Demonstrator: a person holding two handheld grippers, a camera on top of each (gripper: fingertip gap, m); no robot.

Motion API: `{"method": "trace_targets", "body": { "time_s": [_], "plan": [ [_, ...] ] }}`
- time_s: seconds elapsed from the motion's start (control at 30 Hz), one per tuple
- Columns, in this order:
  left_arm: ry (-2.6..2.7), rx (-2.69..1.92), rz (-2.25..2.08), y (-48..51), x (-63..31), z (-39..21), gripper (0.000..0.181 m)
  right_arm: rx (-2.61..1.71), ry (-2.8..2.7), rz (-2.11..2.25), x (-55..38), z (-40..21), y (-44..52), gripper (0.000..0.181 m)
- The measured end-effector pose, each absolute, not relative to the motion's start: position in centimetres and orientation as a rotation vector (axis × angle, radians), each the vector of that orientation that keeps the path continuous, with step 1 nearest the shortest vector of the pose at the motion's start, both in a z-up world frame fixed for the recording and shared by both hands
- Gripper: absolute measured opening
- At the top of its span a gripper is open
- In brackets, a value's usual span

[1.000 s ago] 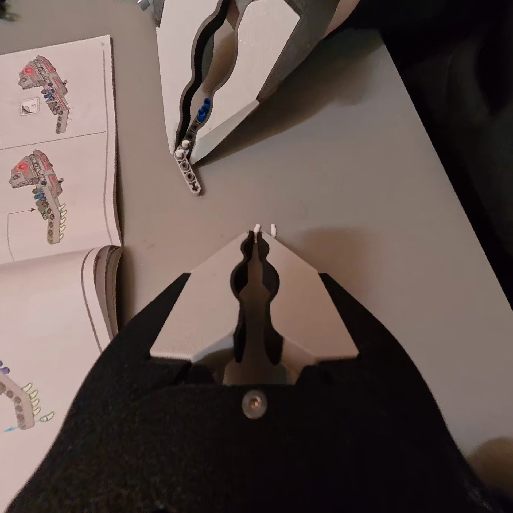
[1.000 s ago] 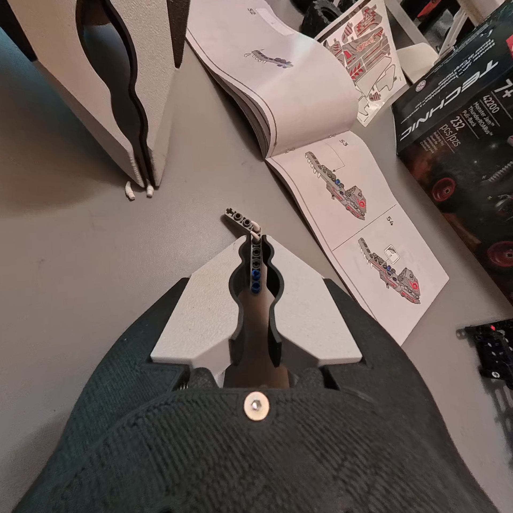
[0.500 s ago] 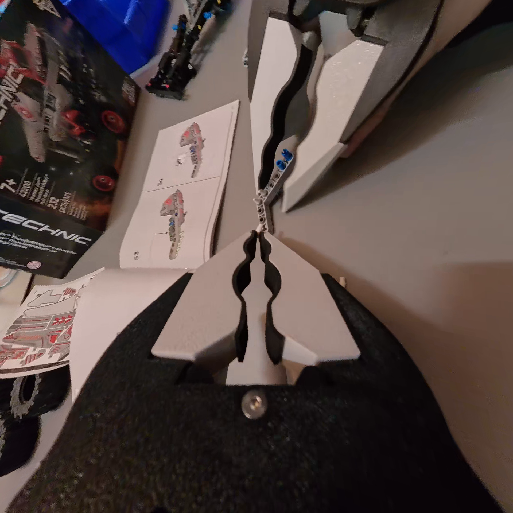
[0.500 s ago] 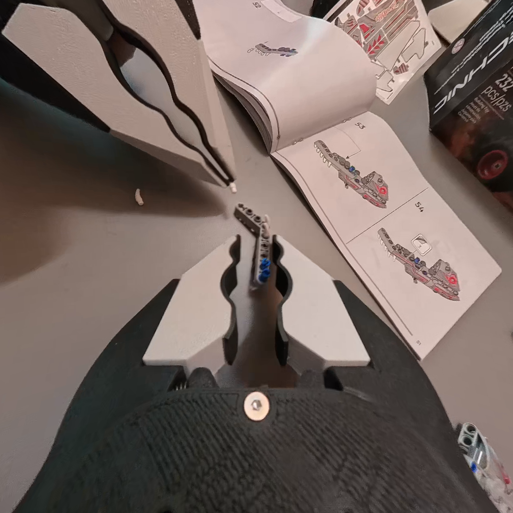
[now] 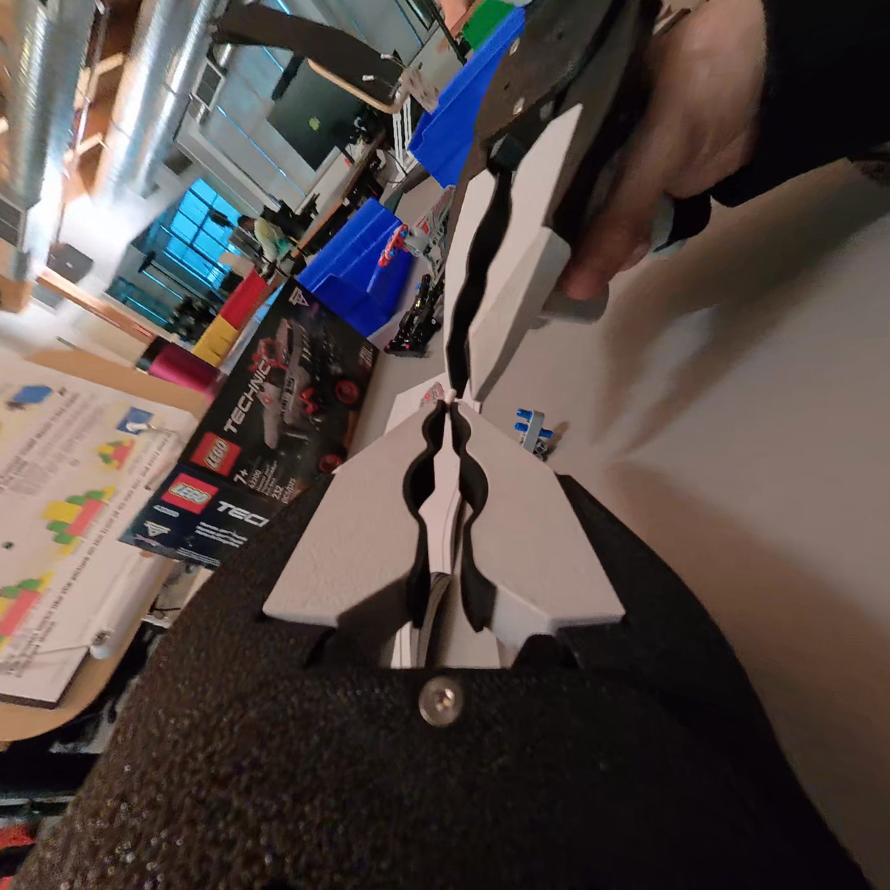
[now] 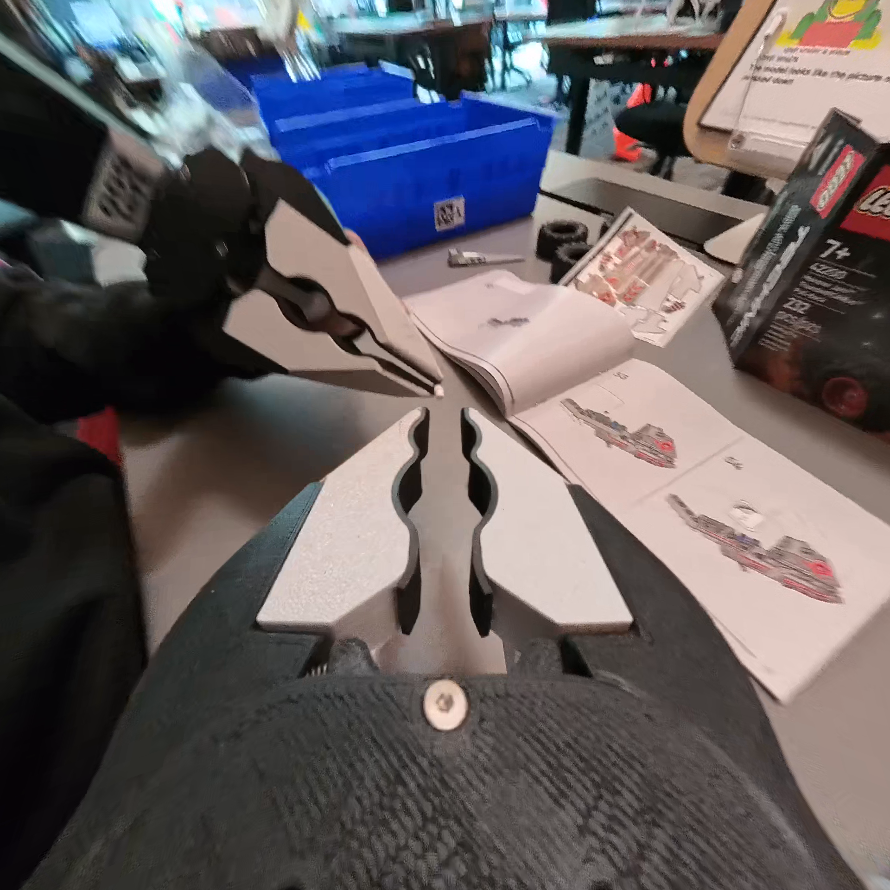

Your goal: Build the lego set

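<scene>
The left gripper [image 5: 449, 409] has its tips pressed together on a small white tooth piece [image 5: 451, 396], which pokes out just past them. The right gripper [image 6: 444, 413] stands spread and empty, its tips just beside that tooth. The grey beam with blue pins [image 5: 530, 432] lies on the grey table [image 5: 722, 481], just right of the left gripper's tips and not held by either. By my judgement the step is fitting the tooth into the beam: the right gripper should clamp the beam by its pinned end, holes facing out, then the left should push the tooth in straight, as the open instruction booklet [image 6: 674, 481] pictures
</scene>
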State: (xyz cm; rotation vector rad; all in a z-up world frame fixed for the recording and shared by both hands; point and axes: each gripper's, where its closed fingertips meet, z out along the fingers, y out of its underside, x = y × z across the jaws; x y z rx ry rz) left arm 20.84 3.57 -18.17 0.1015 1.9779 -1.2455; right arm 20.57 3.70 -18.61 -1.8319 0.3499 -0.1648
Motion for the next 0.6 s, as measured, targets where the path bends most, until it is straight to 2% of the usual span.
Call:
{"method": "trace_targets", "body": {
  "time_s": [0.13, 0.3, 0.43, 0.6],
  "plan": [
    [1.969, 0.165, -1.256, 3.3, 20.2, -18.2, 0.000, -1.691, 0.361, -0.015, 19.8, -16.9, 4.0, 0.005],
    [1.994, 0.134, -1.299, 3.4, 20.2, -18.1, 0.000, -1.771, 0.282, -0.117, 19.7, -17.6, 3.8, 0.012],
    [2.060, 0.114, -1.374, 3.1, 19.7, -18.5, 0.000, -1.809, 0.177, -0.228, 19.4, -17.7, 3.9, 0.004],
    [2.102, 0.065, -1.455, 3.3, 19.6, -18.4, 0.000, -1.842, 0.135, -0.275, 19.3, -17.9, 4.0, 0.006]
  ]
}}
